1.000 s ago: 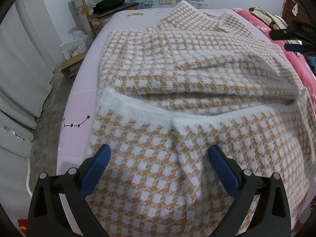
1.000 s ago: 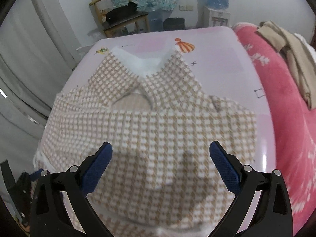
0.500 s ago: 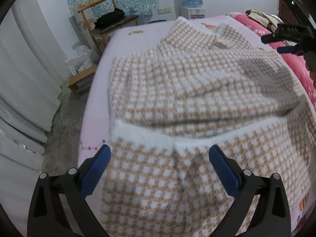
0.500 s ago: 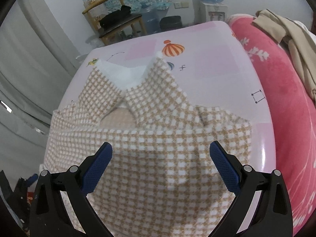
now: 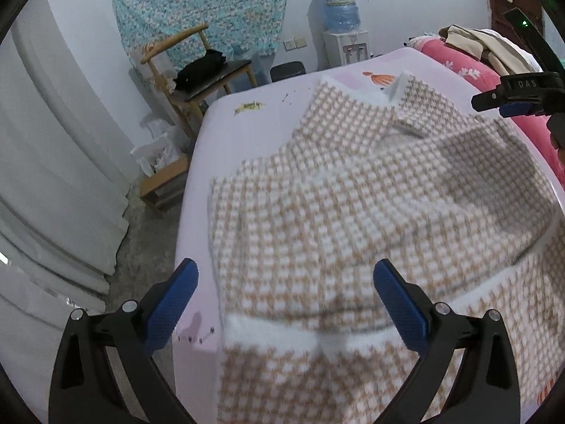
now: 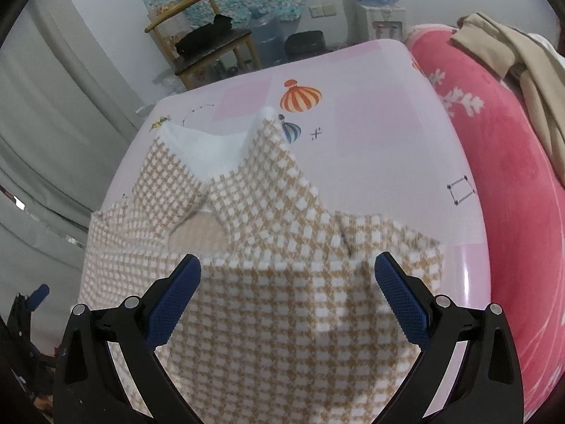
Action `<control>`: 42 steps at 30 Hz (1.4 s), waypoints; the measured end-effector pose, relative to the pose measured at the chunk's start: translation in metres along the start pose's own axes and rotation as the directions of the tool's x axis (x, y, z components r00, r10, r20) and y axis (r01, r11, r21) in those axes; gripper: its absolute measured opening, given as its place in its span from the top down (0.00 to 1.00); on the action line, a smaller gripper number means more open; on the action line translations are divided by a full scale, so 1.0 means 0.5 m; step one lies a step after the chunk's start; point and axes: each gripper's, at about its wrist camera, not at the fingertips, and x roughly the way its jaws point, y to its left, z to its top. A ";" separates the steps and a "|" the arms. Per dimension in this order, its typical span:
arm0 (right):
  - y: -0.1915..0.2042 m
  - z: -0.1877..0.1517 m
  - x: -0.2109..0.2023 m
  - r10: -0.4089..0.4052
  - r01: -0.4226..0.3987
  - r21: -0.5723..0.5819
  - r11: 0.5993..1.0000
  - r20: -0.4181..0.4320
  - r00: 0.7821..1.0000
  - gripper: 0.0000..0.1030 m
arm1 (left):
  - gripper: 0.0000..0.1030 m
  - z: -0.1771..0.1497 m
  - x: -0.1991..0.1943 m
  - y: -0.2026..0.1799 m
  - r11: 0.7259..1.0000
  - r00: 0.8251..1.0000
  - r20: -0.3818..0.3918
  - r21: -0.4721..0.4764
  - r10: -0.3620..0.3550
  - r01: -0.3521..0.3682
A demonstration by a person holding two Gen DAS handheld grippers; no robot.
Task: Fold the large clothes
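Observation:
A tan-and-white checked garment (image 5: 353, 219) with a white fluffy lining lies spread on the pink bed sheet (image 5: 233, 148), partly folded over itself. Its collar (image 6: 226, 162) points toward the far end of the bed. My left gripper (image 5: 286, 300) hovers open above the near folded edge, holding nothing. My right gripper (image 6: 287, 296) is open over the garment (image 6: 268, 318) near its right side, with nothing between its fingers. In the left wrist view the right gripper (image 5: 519, 97) shows at the far right edge.
A red floral blanket (image 6: 501, 162) with beige clothes (image 6: 512, 49) lies along the right of the bed. A wooden chair (image 5: 197, 81) holding a black item, a water dispenser (image 5: 344, 35) and white curtains (image 5: 53, 176) stand beyond the bed. A low wooden stool (image 5: 164, 183) sits on the floor.
Both grippers have pulled back and lifted away from the garment. More of the bed, floor and far wall shows in each view. Both stay open.

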 end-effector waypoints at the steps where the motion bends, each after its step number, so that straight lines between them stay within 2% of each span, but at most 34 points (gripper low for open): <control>1: 0.000 0.005 0.002 -0.002 0.002 -0.003 1.000 -0.001 1.000 0.08 | 0.05 0.014 0.006 0.001 1.000 1.000 0.011 0.008 -0.002 0.002; 3: -0.001 0.017 0.007 -0.003 0.003 -0.006 1.000 -0.002 1.000 0.08 | 0.05 0.041 0.015 0.008 1.000 0.999 0.031 -0.002 -0.022 0.022; 6: 0.003 0.041 0.003 0.002 -0.002 -0.008 1.000 0.018 1.000 0.08 | 0.05 0.102 0.039 0.042 0.990 0.989 0.082 -0.060 -0.121 0.126; 9: 0.013 0.071 -0.002 0.013 -0.013 -0.014 1.000 0.047 0.999 0.08 | 0.05 0.180 0.090 0.074 0.963 0.969 0.089 -0.118 -0.232 0.241; 14: 0.029 0.130 0.023 0.035 -0.034 -0.011 0.999 0.056 0.998 0.08 | 0.05 0.310 0.199 0.081 0.905 0.923 0.071 -0.183 -0.377 0.384; 16: 0.034 0.158 0.048 0.042 -0.042 0.002 0.999 0.043 0.998 0.08 | 0.05 0.350 0.247 0.083 0.865 0.897 0.049 -0.244 -0.440 0.438; 19: 0.037 0.193 0.090 0.066 -0.066 0.032 0.997 0.003 0.998 0.12 | 0.06 0.392 0.315 0.083 0.813 0.866 0.013 -0.339 -0.500 0.474; 20: 0.035 0.203 0.106 0.075 -0.074 0.045 0.996 -0.013 0.997 0.13 | 0.07 0.400 0.335 0.080 0.807 0.864 -0.004 -0.359 -0.504 0.469; 24: 0.024 0.230 0.158 0.042 -0.037 0.089 0.995 -0.055 0.998 0.26 | 0.21 0.413 0.397 0.065 0.802 0.863 -0.054 -0.403 -0.502 0.442; 26: 0.019 0.235 0.173 0.014 -0.008 0.101 0.995 -0.062 0.998 0.35 | 0.40 0.407 0.421 0.062 0.787 0.852 -0.069 -0.429 -0.519 0.444; 27: 0.019 0.234 0.176 0.008 -0.002 0.097 0.995 -0.066 0.998 0.45 | 0.45 0.402 0.427 0.063 0.769 0.841 -0.068 -0.449 -0.538 0.455; 28: 0.020 0.231 0.177 0.006 0.000 0.093 0.996 -0.069 0.998 0.58 | 0.57 0.398 0.430 0.065 0.739 0.822 -0.053 -0.473 -0.567 0.479; 29: 0.020 0.226 0.174 0.009 -0.003 0.091 0.996 -0.071 0.997 0.66 | 0.68 0.395 0.426 0.066 0.720 0.808 -0.039 -0.480 -0.588 0.501; 30: 0.019 0.221 0.168 0.028 -0.021 0.090 0.996 -0.070 0.997 0.81 | 0.72 0.393 0.418 0.064 0.709 0.798 -0.025 -0.475 -0.602 0.520; 31: 0.020 0.215 0.157 0.037 -0.032 0.084 0.996 -0.060 0.997 0.87 | 0.77 0.392 0.399 0.061 0.720 0.799 -0.017 -0.447 -0.601 0.531; 32: 0.021 0.211 0.143 0.035 -0.032 0.073 0.997 -0.043 0.998 0.88 | 0.83 0.392 0.383 0.059 0.731 0.801 -0.011 -0.417 -0.598 0.540; 34: 0.028 0.195 0.106 0.058 -0.057 0.044 0.997 -0.012 0.998 0.91 | 0.86 0.385 0.335 0.057 0.746 0.797 0.010 -0.346 -0.604 0.570; 35: 0.032 0.184 0.087 0.063 -0.063 0.028 0.998 0.001 0.998 0.91 | 0.87 0.381 0.316 0.058 0.741 0.789 0.023 -0.328 -0.614 0.586; 37: 0.045 0.160 0.042 0.072 -0.071 -0.016 0.997 0.028 0.997 0.91 | 0.87 0.367 0.271 0.063 0.714 0.755 0.056 -0.286 -0.653 0.639; 38: 0.049 0.143 0.019 0.077 -0.076 -0.037 0.996 0.041 0.996 0.91 | 0.87 0.352 0.235 0.068 0.714 0.747 0.067 -0.248 -0.662 0.655; 42: 0.074 0.053 -0.058 0.080 -0.070 -0.141 0.988 0.073 0.994 0.88 | 0.87 0.282 0.142 0.073 0.731 0.741 0.074 -0.128 -0.667 0.671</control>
